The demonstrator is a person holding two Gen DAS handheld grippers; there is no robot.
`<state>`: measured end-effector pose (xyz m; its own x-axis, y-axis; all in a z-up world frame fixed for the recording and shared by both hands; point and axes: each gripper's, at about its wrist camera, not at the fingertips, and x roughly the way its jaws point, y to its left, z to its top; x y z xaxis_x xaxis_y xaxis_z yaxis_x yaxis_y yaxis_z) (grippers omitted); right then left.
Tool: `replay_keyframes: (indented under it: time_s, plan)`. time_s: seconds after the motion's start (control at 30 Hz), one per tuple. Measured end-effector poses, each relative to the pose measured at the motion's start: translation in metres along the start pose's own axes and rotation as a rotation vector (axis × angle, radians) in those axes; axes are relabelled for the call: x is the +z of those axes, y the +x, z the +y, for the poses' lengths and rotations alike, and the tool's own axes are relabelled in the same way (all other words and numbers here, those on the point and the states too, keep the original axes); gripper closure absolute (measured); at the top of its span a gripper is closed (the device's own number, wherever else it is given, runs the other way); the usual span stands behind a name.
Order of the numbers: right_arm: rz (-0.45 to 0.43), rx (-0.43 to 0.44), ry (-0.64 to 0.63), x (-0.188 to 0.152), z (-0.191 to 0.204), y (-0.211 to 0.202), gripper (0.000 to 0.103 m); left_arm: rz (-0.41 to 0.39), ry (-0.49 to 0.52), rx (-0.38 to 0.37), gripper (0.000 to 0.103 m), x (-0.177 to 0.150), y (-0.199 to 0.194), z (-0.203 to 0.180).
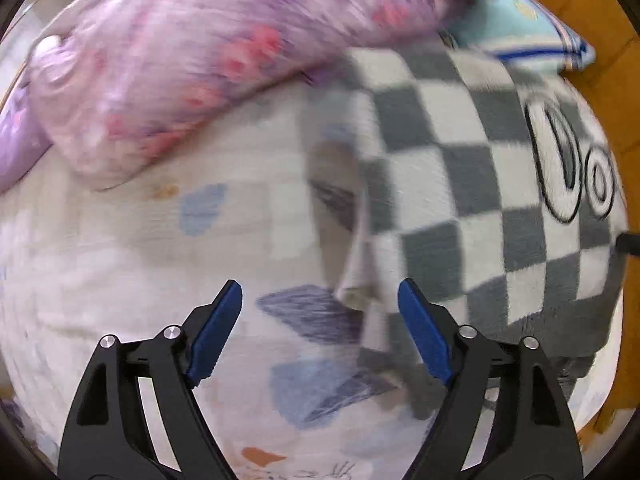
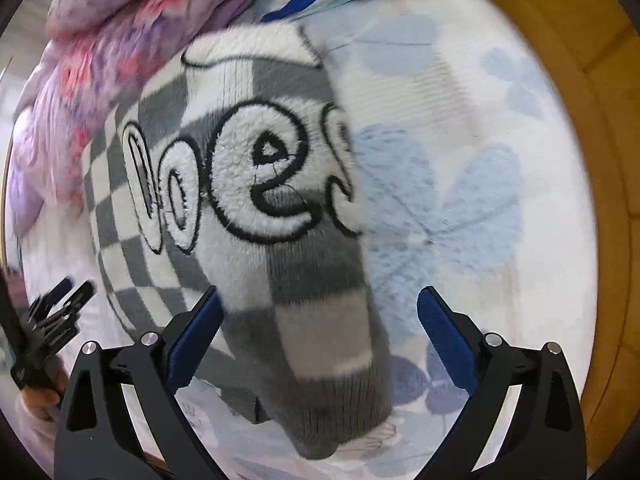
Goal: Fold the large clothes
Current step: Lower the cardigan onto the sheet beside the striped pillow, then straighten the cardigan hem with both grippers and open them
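The sweater [image 2: 256, 200], a fleecy grey-and-white checked one with big outlined letters, lies on a bed sheet [image 2: 460, 184] printed with blue leaves, beside a purple flowered quilt [image 1: 208, 64] and a striped pillow [image 1: 528, 36]. The right gripper [image 2: 320, 336] stands with its jaws wide apart over the ribbed end of the sweater, one blue pad [image 2: 196, 340] just at the fabric, nothing pinched. The left gripper [image 1: 320, 328] is likewise spread, empty, above a loose pale flap at the sweater's edge. The risk I judge: closing now could catch the sheet along with the knit, or only one thick layer, skewing the fold. No containers are in view.
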<state>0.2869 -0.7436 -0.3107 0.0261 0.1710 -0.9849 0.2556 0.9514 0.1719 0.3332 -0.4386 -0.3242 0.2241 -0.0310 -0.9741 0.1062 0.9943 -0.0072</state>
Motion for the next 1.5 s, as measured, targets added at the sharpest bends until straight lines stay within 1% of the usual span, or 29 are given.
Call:
replay_keyframes:
  time_s: [0.03, 0.07, 0.1, 0.13, 0.17, 0.2, 0.23, 0.27, 0.3, 0.33, 0.37, 0.4, 0.53, 0.6, 0.67, 0.77, 0.87, 0.93, 0.97, 1.03, 1.07, 1.13, 1.17, 1.2, 1.23, 1.27, 1.33, 1.4, 1.5]
  plan:
    - [-0.029, -0.049, -0.009, -0.004, 0.001, -0.008, 0.010, -0.023, -0.026, -0.019, 0.028, -0.002, -0.011, 0.005]
    - [-0.092, -0.134, -0.046, -0.010, 0.007, -0.022, 0.010, -0.046, -0.050, -0.040, 0.031, -0.001, -0.022, 0.009]
    - [-0.142, -0.181, -0.074, -0.015, 0.008, -0.032, 0.010, -0.061, -0.061, -0.059, 0.035, -0.002, -0.029, 0.011]
    - [-0.191, -0.206, -0.098, -0.020, 0.009, -0.042, 0.010, -0.080, -0.064, -0.093, 0.036, 0.000, -0.036, 0.006]
    - [-0.244, -0.198, -0.126, -0.026, 0.014, -0.056, 0.010, -0.088, -0.059, -0.138, 0.038, 0.002, -0.039, -0.002]
    - [-0.273, -0.163, -0.159, -0.030, 0.020, -0.065, 0.011, -0.085, -0.056, -0.165, 0.045, 0.008, -0.038, -0.011]
    - [-0.278, -0.140, -0.182, -0.025, 0.027, -0.066, 0.013, -0.073, -0.052, -0.187, 0.052, 0.009, -0.032, -0.020]
    - [-0.273, -0.122, -0.220, -0.029, 0.031, -0.067, 0.024, -0.058, -0.040, -0.193, 0.055, 0.009, -0.024, -0.029]
    - [-0.258, -0.116, -0.247, -0.029, 0.038, -0.063, 0.037, -0.041, -0.023, -0.198, 0.063, 0.010, -0.013, -0.041]
    - [-0.234, -0.107, -0.273, -0.028, 0.044, -0.055, 0.043, -0.027, -0.017, -0.202, 0.069, 0.010, -0.002, -0.048]
    - [-0.197, -0.094, -0.296, -0.029, 0.046, -0.044, 0.052, 0.000, -0.017, -0.210, 0.072, 0.010, 0.009, -0.055]
    - [-0.176, -0.096, -0.299, -0.024, 0.047, -0.034, 0.053, 0.030, -0.019, -0.217, 0.075, 0.011, 0.020, -0.062]
    - [-0.118, -0.115, -0.262, -0.007, 0.031, 0.014, 0.051, 0.056, -0.002, -0.193, 0.075, 0.017, 0.057, -0.069]
    - [-0.086, -0.118, -0.227, 0.000, 0.022, 0.035, 0.042, 0.068, -0.001, -0.205, 0.074, 0.021, 0.070, -0.072]
    - [-0.073, -0.097, -0.170, 0.015, 0.016, 0.063, 0.035, 0.066, 0.023, -0.177, 0.072, 0.024, 0.078, -0.077]
    - [-0.084, -0.071, -0.151, 0.025, 0.012, 0.069, 0.033, 0.059, 0.037, -0.170, 0.072, 0.027, 0.085, -0.080]
    - [-0.077, -0.083, -0.161, 0.022, 0.014, 0.059, 0.033, 0.090, 0.014, -0.189, 0.072, 0.032, 0.081, -0.075]
    - [-0.067, -0.093, -0.153, 0.019, 0.017, 0.038, 0.034, 0.085, 0.034, -0.172, 0.075, 0.036, 0.067, -0.076]
    - [-0.084, -0.094, -0.151, 0.019, 0.019, 0.026, 0.034, 0.056, 0.051, -0.164, 0.075, 0.039, 0.055, -0.079]
    - [-0.160, -0.099, -0.154, 0.017, 0.025, -0.009, 0.034, -0.001, 0.061, -0.186, 0.075, 0.049, 0.033, -0.082]
    - [-0.222, -0.088, -0.157, 0.019, 0.029, -0.034, 0.034, -0.023, 0.059, -0.201, 0.075, 0.056, 0.026, -0.083]
    - [-0.274, -0.033, -0.156, 0.027, 0.033, -0.055, 0.034, -0.063, 0.058, -0.219, 0.075, 0.076, 0.018, -0.088]
    - [-0.274, -0.017, -0.160, 0.039, 0.037, -0.058, 0.035, -0.087, 0.054, -0.217, 0.075, 0.089, 0.017, -0.092]
    - [-0.274, -0.010, -0.169, 0.052, 0.041, -0.053, 0.047, -0.098, 0.053, -0.211, 0.075, 0.102, 0.021, -0.095]
    - [-0.264, -0.012, -0.179, 0.070, 0.045, -0.043, 0.053, -0.097, 0.053, -0.197, 0.077, 0.117, 0.030, -0.101]
    - [-0.232, -0.023, -0.173, 0.083, 0.045, -0.029, 0.063, -0.090, 0.051, -0.184, 0.078, 0.131, 0.041, -0.105]
    - [-0.129, -0.052, -0.108, 0.114, 0.039, 0.015, 0.063, -0.027, 0.019, -0.152, 0.082, 0.156, 0.077, -0.104]
    - [-0.127, -0.099, -0.111, 0.130, 0.040, 0.036, 0.061, 0.040, -0.061, -0.185, 0.082, 0.174, 0.115, -0.099]
    - [-0.131, -0.173, -0.140, 0.146, 0.051, 0.049, 0.059, 0.070, -0.083, -0.184, 0.082, 0.187, 0.135, -0.095]
